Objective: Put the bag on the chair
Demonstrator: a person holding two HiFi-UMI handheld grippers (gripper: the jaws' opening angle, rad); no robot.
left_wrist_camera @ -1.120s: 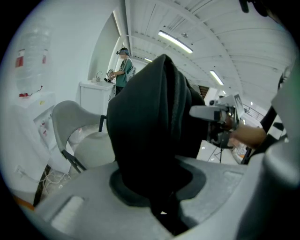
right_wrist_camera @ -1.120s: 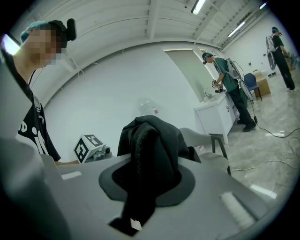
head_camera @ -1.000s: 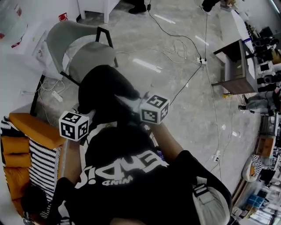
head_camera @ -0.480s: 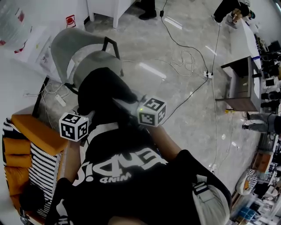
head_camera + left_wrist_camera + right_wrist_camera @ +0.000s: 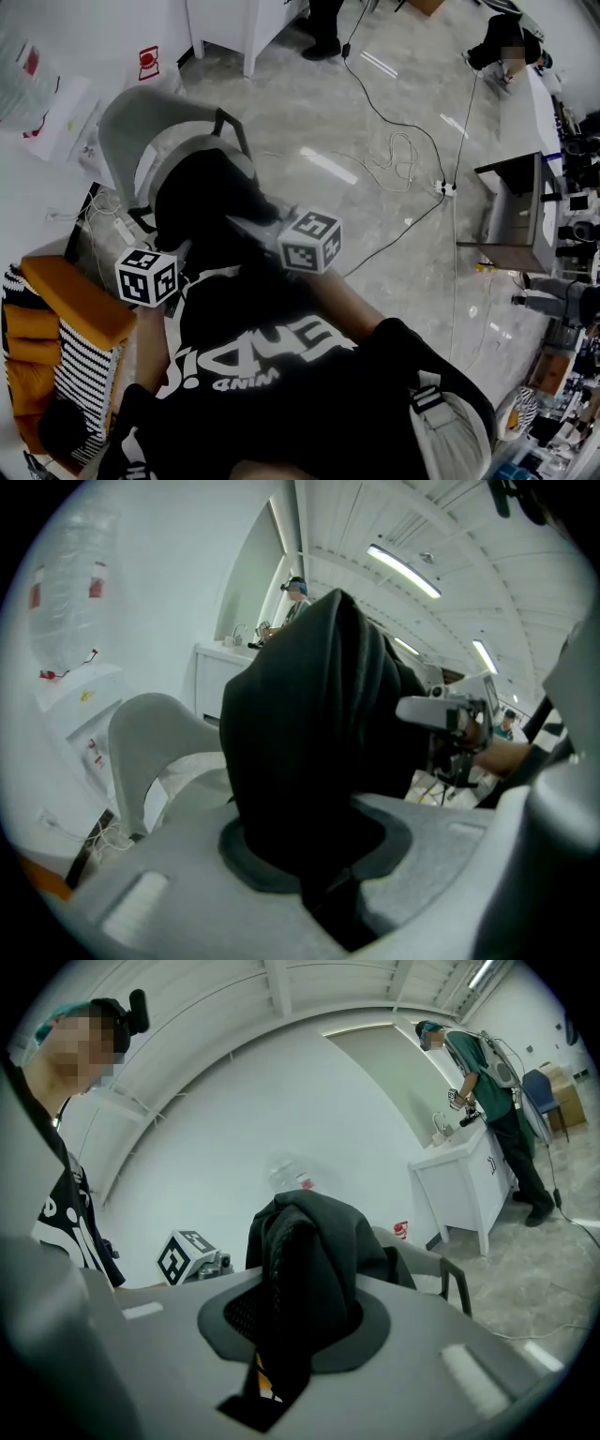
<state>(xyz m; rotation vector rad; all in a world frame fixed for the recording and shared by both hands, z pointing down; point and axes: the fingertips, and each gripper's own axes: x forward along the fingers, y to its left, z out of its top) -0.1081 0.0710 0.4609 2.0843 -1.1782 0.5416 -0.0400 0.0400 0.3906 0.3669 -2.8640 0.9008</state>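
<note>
A black bag (image 5: 211, 192) is held up between the two grippers, in front of the person's chest. The left gripper (image 5: 330, 897) is closed on a fold of the bag's dark cloth. In the left gripper view the cloth is pinched in the narrow gap between the jaws and rises from them in a tall dark mass. The right gripper (image 5: 270, 1368) is likewise clamped on the bag, with black mesh cloth and a small yellow tag (image 5: 262, 1382) squeezed between its jaws. In the head view the bag is seen over the seat of a grey chair (image 5: 131, 117), whose curved back stands beyond it towards the white wall. Whether the bag's underside touches the seat cannot be told, since the seat is largely covered by it. In the right gripper view the chair's back and a dark leg are seen just behind the bag. An orange cushion (image 5: 80, 295), with black-and-white striped cloth beside it, is seen at the person's left, near the chair. Cables (image 5: 398, 155) are strewn across the pale glossy floor, and a power strip (image 5: 446, 188) lies among them. A brown desk (image 5: 511, 202) stands well apart at the right, and a white cabinet (image 5: 234, 28) is placed by the wall beyond the chair.
</note>
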